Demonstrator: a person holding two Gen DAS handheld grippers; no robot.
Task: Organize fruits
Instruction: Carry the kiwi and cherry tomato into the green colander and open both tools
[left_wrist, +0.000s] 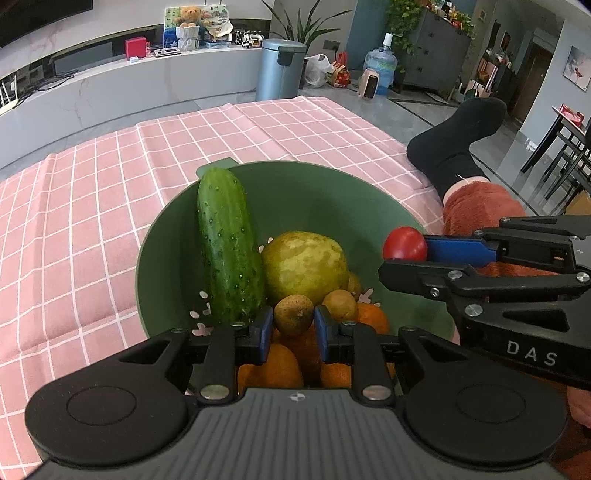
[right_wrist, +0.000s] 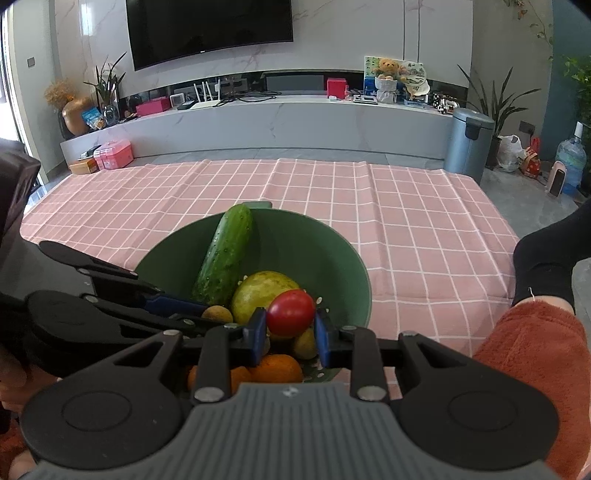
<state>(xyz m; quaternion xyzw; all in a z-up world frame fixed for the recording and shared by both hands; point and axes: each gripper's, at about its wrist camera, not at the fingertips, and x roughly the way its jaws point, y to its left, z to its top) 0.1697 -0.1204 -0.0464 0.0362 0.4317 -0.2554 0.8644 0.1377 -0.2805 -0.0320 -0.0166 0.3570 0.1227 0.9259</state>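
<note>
Green bowl (left_wrist: 166, 236) sits on the pink checked cloth (left_wrist: 92, 206), near the cloth's near edge, about mid-width. Far side of the cloth is bare.

In the bowl: cucumber (left_wrist: 227, 247) leans tilted against the far-left wall, its tip reaching over the rim. Pear (left_wrist: 304, 264) lies just beside it, touching on the cucumber's right. 2 small brown fruits sit in front of the pear; oranges (left_wrist: 284, 365) are piled at the near side, partly hidden by the gripper bodies.

Left gripper (left_wrist: 293, 328): jaws narrow, blue pads pressed on 1 small brown fruit (left_wrist: 293, 315), just above the orange pile. Second brown fruit (left_wrist: 340, 304) lies loose just to its right.

Right gripper (right_wrist: 290, 328): jaws narrow, clamped on a tomato (right_wrist: 291, 312). Tomato is held over the bowl's near-right part, above the other fruit, clear of the wall. In the left wrist view the tomato (left_wrist: 405, 243) shows at the right gripper's tip, by the bowl's right rim.

Both grippers point downward into the bowl, side by side, left one entering from the left in the right wrist view.

Person's leg in orange fleece trouser (right_wrist: 535, 369) and black sock (left_wrist: 458, 144) rests at the cloth's right edge. Grey bin (right_wrist: 467, 142) stands on the floor beyond the cloth's far-right corner.
</note>
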